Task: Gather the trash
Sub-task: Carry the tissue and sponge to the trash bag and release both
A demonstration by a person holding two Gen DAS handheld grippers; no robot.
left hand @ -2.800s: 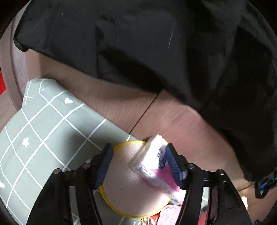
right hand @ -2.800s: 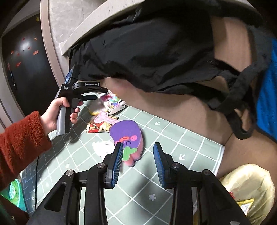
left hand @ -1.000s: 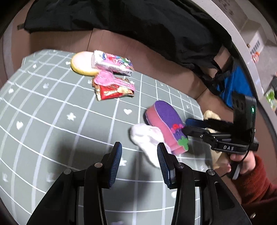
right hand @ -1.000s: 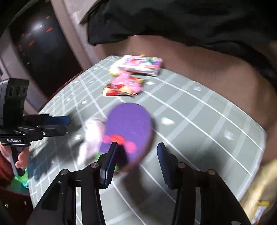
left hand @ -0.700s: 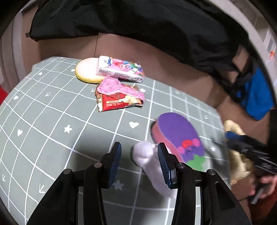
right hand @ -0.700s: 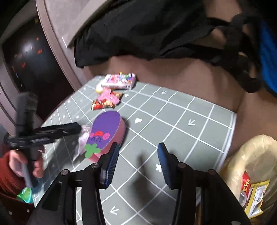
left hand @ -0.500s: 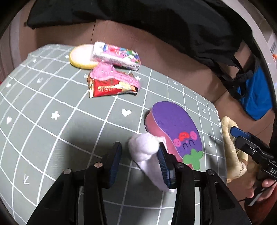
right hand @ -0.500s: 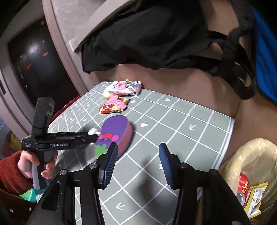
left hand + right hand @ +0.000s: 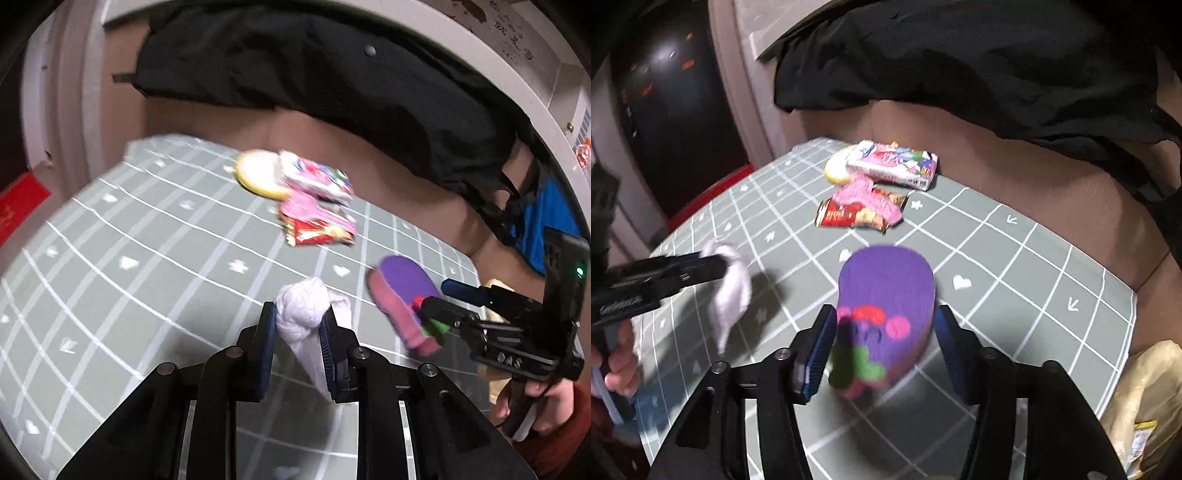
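Observation:
My left gripper (image 9: 298,325) is shut on a crumpled white tissue (image 9: 303,311) and holds it just above the green grid mat (image 9: 147,266); the tissue also shows in the right wrist view (image 9: 733,286). My right gripper (image 9: 884,332) is open, with its jaws on either side of a purple and pink sponge (image 9: 884,306) that lies on the mat; it is also in the left wrist view (image 9: 404,295). A red snack wrapper (image 9: 849,216), a pink wrapper (image 9: 868,197) and a colourful packet (image 9: 894,164) lie further back.
A round yellow pad (image 9: 258,173) lies by the packet. A black cloth (image 9: 960,62) hangs over the brown sofa back (image 9: 1015,166). A yellowish bag with trash in it (image 9: 1141,410) stands off the mat's right edge.
My left gripper has closed on the white tissue and lifted it off the mat. My right gripper has moved in around the purple sponge.

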